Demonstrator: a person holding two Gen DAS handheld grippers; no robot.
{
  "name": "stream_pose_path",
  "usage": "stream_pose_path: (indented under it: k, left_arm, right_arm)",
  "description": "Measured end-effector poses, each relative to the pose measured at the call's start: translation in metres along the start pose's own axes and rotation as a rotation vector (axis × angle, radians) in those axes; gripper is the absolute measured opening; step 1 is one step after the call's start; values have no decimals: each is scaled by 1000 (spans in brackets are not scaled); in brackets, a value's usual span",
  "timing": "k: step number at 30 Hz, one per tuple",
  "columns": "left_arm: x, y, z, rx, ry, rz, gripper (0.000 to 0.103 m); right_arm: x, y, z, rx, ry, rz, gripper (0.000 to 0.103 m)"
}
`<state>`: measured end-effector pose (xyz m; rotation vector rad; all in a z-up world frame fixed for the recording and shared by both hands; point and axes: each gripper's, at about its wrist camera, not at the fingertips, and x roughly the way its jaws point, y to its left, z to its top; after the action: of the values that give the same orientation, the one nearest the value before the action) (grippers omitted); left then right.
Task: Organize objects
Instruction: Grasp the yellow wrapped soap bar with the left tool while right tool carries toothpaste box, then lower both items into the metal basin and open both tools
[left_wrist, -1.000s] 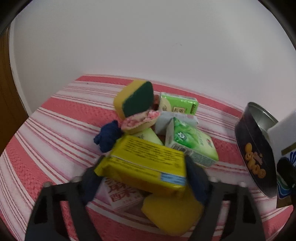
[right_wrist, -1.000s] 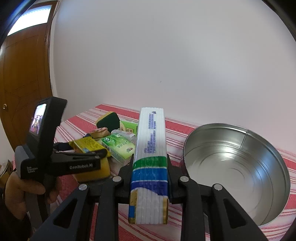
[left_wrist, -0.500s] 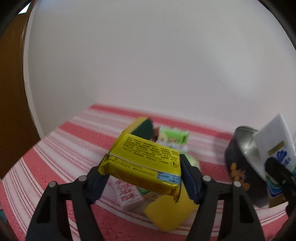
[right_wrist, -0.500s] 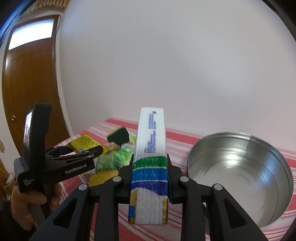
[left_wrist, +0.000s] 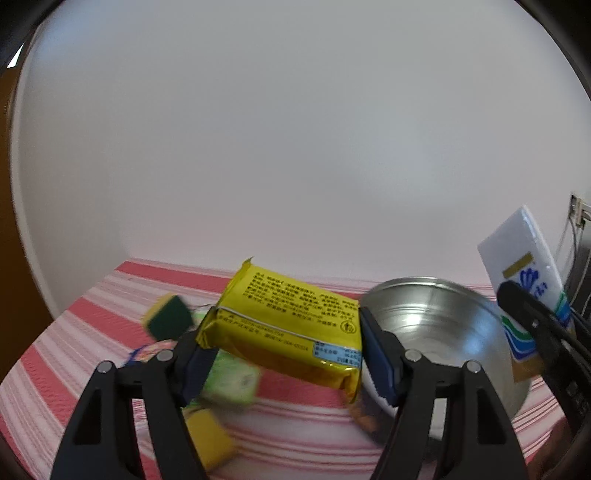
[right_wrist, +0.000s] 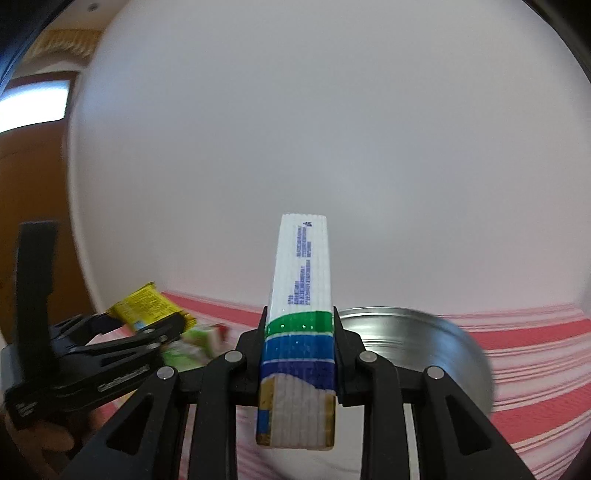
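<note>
The left gripper (left_wrist: 284, 354) clenches a yellow packet (left_wrist: 291, 325) beside the tin (left_wrist: 461, 332) rim; the right gripper (right_wrist: 299, 354) clasps a white pack (right_wrist: 301, 295) upright. Only the left view shows the sponge (left_wrist: 170, 321).

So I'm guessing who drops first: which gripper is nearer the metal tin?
Right. The right gripper holds its white pack beside the metal tin; the left gripper hangs farther left, nearer the pile.

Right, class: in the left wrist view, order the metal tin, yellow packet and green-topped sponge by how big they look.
1. metal tin
2. yellow packet, though it is nearer the camera, so unsure
3. green-topped sponge
</note>
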<state>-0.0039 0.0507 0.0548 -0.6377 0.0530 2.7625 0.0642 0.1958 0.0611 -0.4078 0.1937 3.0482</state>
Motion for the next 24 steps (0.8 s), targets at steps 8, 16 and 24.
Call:
stream_pose_path:
  k: [8,16,24]
  left_arm:
    - [23,-56,4,50,28,-66,72]
    - [58,-95,-3,79,95,-85,72]
    - [82,-94,-17,91,162,-76,71]
  right_arm:
    - [18,-60,-6,8,71,-149,28]
    - [41,-79,-18,9,167,-205,28]
    - [51,-71,-27,5,233,-220,28]
